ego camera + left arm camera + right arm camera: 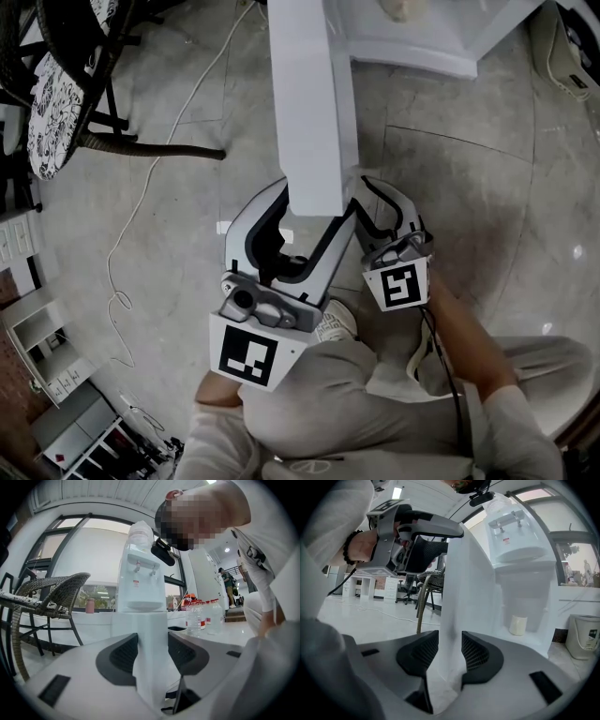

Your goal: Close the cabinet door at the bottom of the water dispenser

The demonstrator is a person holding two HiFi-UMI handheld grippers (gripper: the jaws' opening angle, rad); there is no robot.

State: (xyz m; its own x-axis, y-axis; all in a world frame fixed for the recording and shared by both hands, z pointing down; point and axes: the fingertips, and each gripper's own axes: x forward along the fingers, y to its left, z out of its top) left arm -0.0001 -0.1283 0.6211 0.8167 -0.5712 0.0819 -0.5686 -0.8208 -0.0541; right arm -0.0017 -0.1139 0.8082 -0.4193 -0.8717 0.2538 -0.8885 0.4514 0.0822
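The left gripper [153, 653] is spread, its two dark pads standing at either face of the cabinet door [309, 94], whose free edge runs up between them. The pads sit very close to the door. Whether they touch it cannot be made out. The right gripper [450, 651] is spread as well and straddles the same edge lower down, with the left gripper above it in its own view. From the head view the white door stands swung out from the unit, reaching toward the person, with a gripper on each side of its end. Beyond the door rises the water dispenser [140, 573], its two taps facing out. Its bottom compartment is open and holds a pale cylinder [517, 625]. On the grey tiled floor [187, 187], a wicker chair [51, 592] stands to the left, clear plastic bottles [201, 613] to the right, and a white cable [141, 206] trails across.
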